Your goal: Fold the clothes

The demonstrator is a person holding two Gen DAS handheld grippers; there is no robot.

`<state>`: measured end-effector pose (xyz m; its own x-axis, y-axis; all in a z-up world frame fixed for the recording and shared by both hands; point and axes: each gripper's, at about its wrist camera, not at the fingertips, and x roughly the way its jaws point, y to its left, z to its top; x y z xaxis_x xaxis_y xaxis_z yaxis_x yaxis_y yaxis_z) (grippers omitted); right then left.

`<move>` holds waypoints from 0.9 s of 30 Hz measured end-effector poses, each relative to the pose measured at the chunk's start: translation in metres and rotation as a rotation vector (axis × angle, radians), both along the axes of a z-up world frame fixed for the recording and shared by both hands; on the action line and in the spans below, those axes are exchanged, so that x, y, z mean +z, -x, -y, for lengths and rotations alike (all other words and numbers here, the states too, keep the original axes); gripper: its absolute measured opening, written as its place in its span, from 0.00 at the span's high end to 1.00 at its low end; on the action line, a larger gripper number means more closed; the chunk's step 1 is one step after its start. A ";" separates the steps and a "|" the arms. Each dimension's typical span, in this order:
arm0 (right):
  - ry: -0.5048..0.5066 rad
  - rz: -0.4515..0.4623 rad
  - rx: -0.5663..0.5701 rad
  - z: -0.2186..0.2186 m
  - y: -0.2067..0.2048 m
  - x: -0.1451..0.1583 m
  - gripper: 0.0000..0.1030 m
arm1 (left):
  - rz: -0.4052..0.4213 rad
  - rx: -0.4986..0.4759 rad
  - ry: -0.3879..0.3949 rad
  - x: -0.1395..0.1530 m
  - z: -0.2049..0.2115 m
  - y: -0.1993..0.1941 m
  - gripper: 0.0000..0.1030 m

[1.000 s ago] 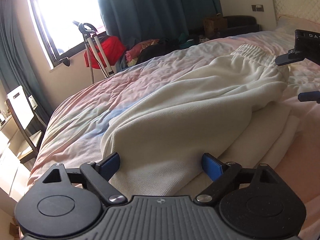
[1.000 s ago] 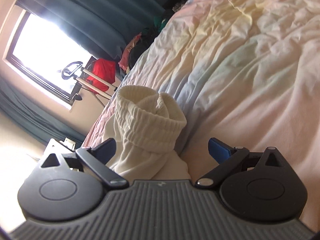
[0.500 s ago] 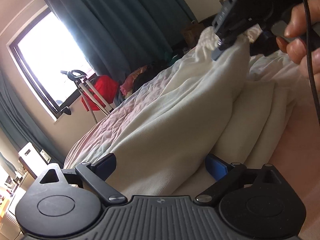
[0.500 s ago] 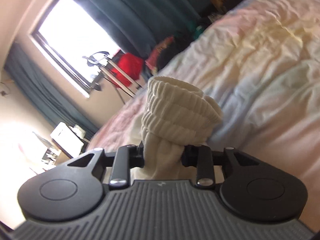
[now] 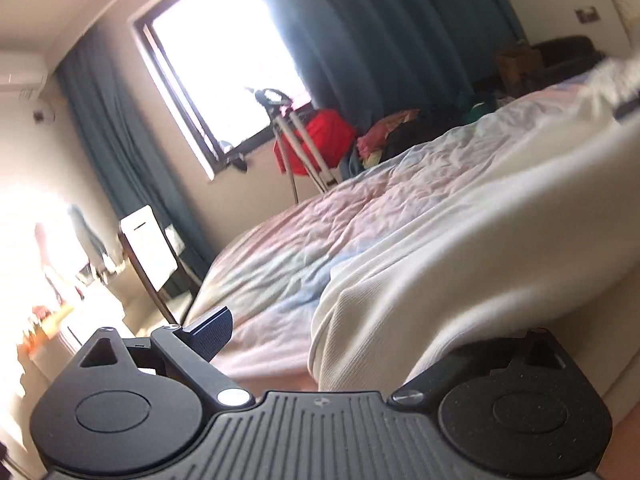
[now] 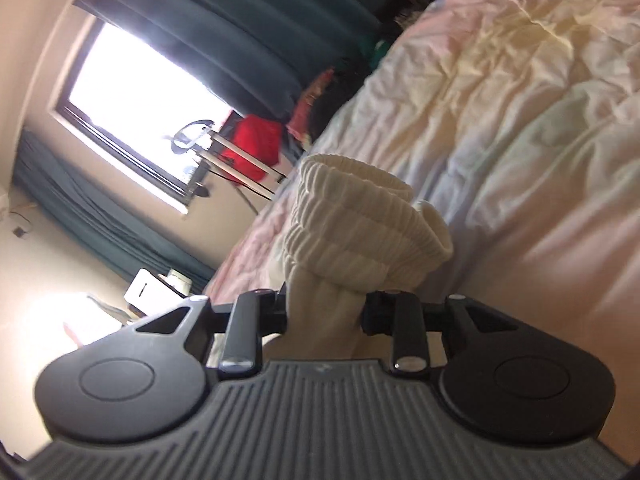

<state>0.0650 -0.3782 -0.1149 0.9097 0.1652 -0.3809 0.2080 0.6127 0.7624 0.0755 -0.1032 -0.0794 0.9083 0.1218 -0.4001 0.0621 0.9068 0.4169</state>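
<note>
Cream sweatpants [image 5: 460, 264] lie on the bed, stretched up toward the right. My left gripper [image 5: 348, 344] is open, its left finger [image 5: 212, 326] bare; the pants' lower edge sits between the jaws and hides the right fingertip. My right gripper [image 6: 324, 312] is shut on the pants just below the ribbed elastic waistband [image 6: 360, 224], which bunches above the fingers, lifted off the bed.
The bed has a rumpled pastel sheet [image 6: 520, 100]. Beyond its far edge are a bright window [image 5: 224, 56], teal curtains [image 5: 392, 32], a red bag [image 5: 316, 140] with a stand, a clothes pile and a chair [image 5: 148, 248].
My right gripper closed on the waistband and lifted it. My left gripper shifted left, so the cloth now sits toward its right jaw.
</note>
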 end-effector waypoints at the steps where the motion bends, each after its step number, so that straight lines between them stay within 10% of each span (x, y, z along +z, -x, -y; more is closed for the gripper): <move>1: 0.024 -0.019 0.000 -0.002 0.001 -0.003 0.68 | -0.020 0.026 0.045 0.003 -0.006 0.001 0.04; 7: 0.025 -0.089 -0.019 -0.005 0.005 -0.025 0.63 | -0.179 0.164 0.313 0.009 -0.056 0.002 0.04; 12: 0.016 -0.188 -0.051 -0.004 0.005 -0.034 0.24 | -0.191 0.178 0.326 0.013 -0.066 0.010 0.04; 18: -0.213 -0.200 0.060 -0.001 -0.005 -0.062 0.21 | -0.228 0.194 0.383 0.010 -0.071 -0.005 0.04; 27: -0.200 -0.129 0.096 -0.011 -0.003 -0.051 0.19 | -0.290 0.241 0.487 0.006 -0.085 -0.017 0.00</move>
